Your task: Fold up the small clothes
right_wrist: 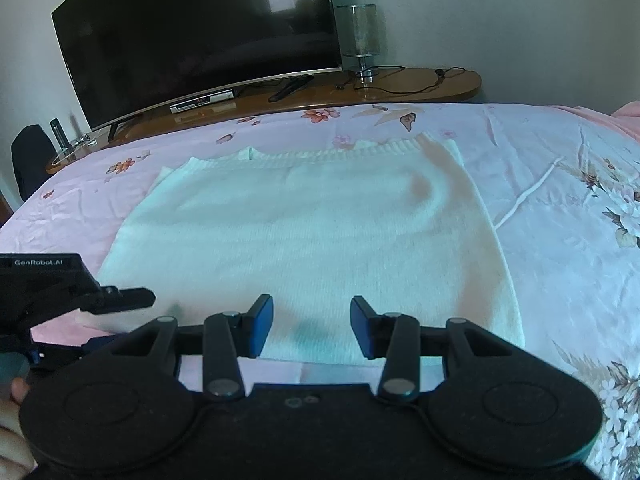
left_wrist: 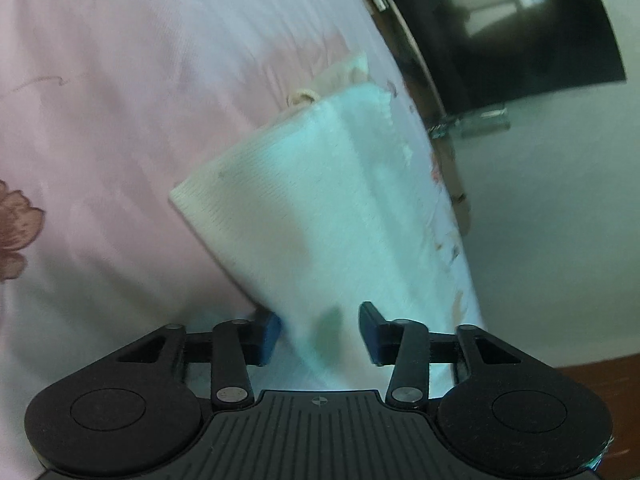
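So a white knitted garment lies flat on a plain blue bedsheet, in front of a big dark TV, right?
Almost. The bedsheet is pink with a flower print, not plain blue, as the right wrist view shows. The white knitted garment does lie flat on it, before the dark TV.

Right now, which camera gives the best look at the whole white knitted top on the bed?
The right wrist view: the white knitted top lies spread flat on the floral bedsheet, ribbed edge and both sides visible. The left wrist view shows only a tilted, blurred part of it, running close between that gripper's fingers.
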Motion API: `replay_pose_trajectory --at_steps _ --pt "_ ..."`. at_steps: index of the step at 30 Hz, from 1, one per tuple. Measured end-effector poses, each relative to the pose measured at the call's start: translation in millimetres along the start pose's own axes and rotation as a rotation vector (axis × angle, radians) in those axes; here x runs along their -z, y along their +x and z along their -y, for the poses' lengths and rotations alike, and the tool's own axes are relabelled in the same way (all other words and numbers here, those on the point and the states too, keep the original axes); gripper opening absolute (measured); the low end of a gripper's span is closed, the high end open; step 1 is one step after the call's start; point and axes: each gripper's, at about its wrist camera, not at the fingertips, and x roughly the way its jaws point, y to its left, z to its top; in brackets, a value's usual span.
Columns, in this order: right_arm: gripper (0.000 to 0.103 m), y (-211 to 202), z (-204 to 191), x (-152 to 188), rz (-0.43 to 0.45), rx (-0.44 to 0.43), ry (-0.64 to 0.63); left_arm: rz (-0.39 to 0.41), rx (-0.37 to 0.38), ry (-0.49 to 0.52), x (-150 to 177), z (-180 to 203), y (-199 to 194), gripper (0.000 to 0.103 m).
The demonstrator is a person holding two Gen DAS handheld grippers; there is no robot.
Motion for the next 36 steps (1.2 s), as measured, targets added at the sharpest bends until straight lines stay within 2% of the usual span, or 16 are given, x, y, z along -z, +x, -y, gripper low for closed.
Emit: replay_pose_trajectory --at_steps 1,2,5,11,17,18,21,22,25,27,28,29,30,31,34,36 --pt "0.042 1.9 0.1 -0.3 -0.002 -0.001 -0.001 0.012 0.037 -0.022 0.4 -1.0 1.4 0.065" --pt "0.042 3.7 0.1 -0.7 -0.002 -0.004 -0.001 0.024 0.054 -0.029 0.7 -0.1 2.4 0.073" --pt "0.042 9.9 -0.2 -1.6 -0.005 -0.015 -0.003 0.065 0.067 -0.001 3.7 9.4 6.4 0.085" --pt "0.042 22.9 -2.3 -4.7 0.004 -0.026 -0.017 0.136 0.081 -0.031 -15.4 11.7 15.0 0.085" --pt "0.039 44.9 -7.0 -25.0 0.036 -0.037 -0.046 0.204 0.097 -0.034 -28.5 13.1 25.2 0.084" --pt "0.038 49.5 -8.3 -30.1 0.047 -0.035 -0.051 0.211 0.097 -0.028 -28.8 14.3 25.9 0.083" --pt "0.031 64.2 -10.0 -43.5 0.055 -0.033 -0.057 0.218 0.085 -0.039 -29.8 8.6 26.1 0.054" --pt "0.029 67.4 -10.1 -47.1 0.061 -0.027 -0.062 0.212 0.080 -0.051 -31.2 4.3 27.8 0.040" --pt "0.028 73.7 -10.3 -54.6 0.095 0.002 -0.072 0.208 0.056 -0.061 -33.5 -2.7 30.6 0.021" --pt "0.028 87.2 -11.3 -51.5 0.061 0.017 -0.100 0.207 0.049 -0.054 -32.3 -4.5 26.6 0.019" --pt "0.028 100.6 -13.7 -44.5 -0.001 0.026 -0.143 0.208 0.049 -0.056 -31.9 -4.8 25.3 0.019" --pt "0.028 100.4 -16.9 -38.4 0.034 0.036 -0.192 0.211 0.051 -0.056 -32.5 -3.2 24.5 0.019" --pt "0.028 99.9 -19.4 -38.8 0.031 0.042 -0.212 0.211 0.054 -0.048 -32.6 -1.5 24.9 0.019" --pt "0.028 98.5 -20.0 -42.6 0.020 0.041 -0.206 0.213 0.050 -0.044 -33.2 -0.3 25.7 0.019" --pt "0.026 87.3 -16.5 -51.2 0.079 -0.013 -0.133 0.225 0.034 -0.033 -32.5 3.7 27.6 0.019" --pt "0.028 104.2 -21.1 -42.3 0.003 0.009 -0.205 0.237 0.032 -0.017 -31.6 9.6 25.5 0.019"
